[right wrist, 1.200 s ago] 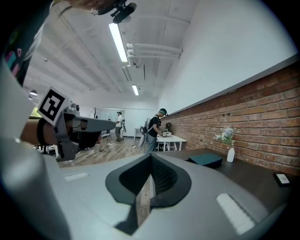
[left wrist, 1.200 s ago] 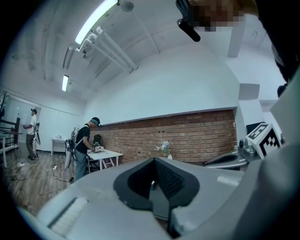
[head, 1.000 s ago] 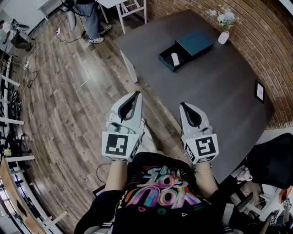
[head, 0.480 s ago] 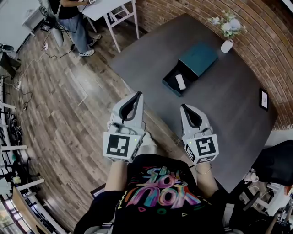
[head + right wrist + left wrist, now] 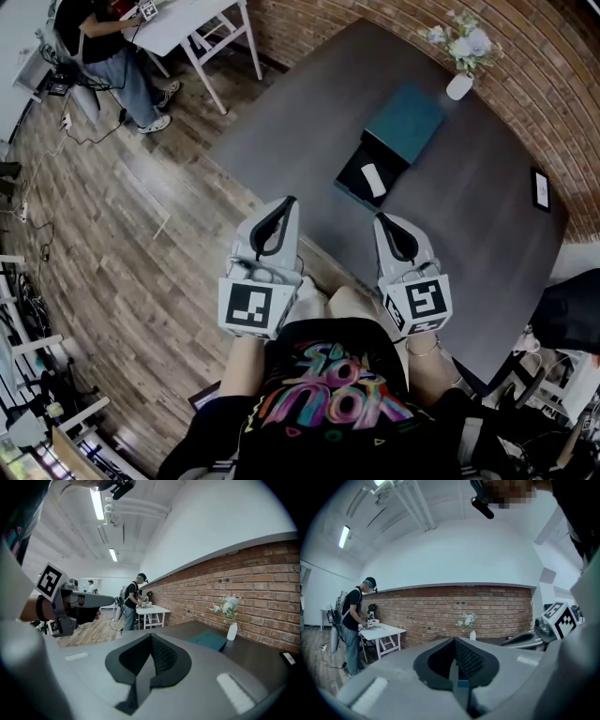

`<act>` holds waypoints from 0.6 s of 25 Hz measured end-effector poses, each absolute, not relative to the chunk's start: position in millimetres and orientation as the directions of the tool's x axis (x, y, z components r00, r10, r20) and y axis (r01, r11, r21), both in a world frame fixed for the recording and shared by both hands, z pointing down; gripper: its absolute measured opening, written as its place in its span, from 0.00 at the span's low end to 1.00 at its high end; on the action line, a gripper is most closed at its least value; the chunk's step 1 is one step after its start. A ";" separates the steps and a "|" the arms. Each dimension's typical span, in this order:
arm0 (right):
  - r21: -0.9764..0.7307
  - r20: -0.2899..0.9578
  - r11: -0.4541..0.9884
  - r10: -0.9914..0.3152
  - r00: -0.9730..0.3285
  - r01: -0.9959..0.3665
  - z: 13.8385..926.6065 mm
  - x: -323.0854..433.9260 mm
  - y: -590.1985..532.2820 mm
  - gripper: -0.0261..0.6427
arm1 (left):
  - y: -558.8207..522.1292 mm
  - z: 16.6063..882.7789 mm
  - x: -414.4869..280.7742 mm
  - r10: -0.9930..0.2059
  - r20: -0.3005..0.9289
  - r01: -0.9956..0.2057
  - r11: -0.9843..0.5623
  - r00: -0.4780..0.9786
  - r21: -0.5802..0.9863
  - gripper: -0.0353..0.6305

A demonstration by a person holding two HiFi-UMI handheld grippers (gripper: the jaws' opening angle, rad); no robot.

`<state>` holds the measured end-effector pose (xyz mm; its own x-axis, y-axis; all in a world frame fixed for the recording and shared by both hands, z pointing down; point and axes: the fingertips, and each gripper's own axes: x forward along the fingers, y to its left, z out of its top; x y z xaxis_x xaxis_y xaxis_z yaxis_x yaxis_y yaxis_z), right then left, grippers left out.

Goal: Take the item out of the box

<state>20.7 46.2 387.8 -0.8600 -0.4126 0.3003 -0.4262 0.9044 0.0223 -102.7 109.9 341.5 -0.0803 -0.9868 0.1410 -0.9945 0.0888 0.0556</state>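
On the dark grey table (image 5: pixel 469 234) lies an open black box (image 5: pixel 367 178) with a small white item (image 5: pixel 373 179) inside. Its teal lid (image 5: pixel 405 120) rests just beyond it and shows in the right gripper view as the teal lid (image 5: pixel 206 641). My left gripper (image 5: pixel 289 201) and right gripper (image 5: pixel 380 218) are held side by side in front of my chest, short of the box and above the table's near edge. Both are shut with nothing between the jaws. The left gripper view shows its shut gripper (image 5: pixel 453 641); the right gripper view shows its own (image 5: pixel 151 637).
A white vase of flowers (image 5: pixel 458 86) stands behind the lid by the brick wall (image 5: pixel 553 84). A small framed picture (image 5: pixel 538 189) lies at the table's right. At the far left a person (image 5: pixel 103 42) stands at a white table (image 5: pixel 183 19). Wooden floor (image 5: pixel 112 234) spreads to the left.
The table and box have come nearer and lower in the head view as I moved toward them. Both grippers keep their place before me and stay shut.
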 end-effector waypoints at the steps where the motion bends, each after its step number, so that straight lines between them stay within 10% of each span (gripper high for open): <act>1: 0.020 0.308 0.900 -0.419 -0.854 -0.435 390.6 20.9 43.9 0.04 | 106.8 344.0 -103.0 -0.987 0.146 -0.995 0.079 -0.069 0.060 0.06; 15: -0.023 0.337 0.850 -0.489 -0.804 -0.526 417.3 12.1 -35.1 0.04 | 12.2 352.0 -122.7 -0.987 0.158 -0.998 -0.025 0.035 0.064 0.06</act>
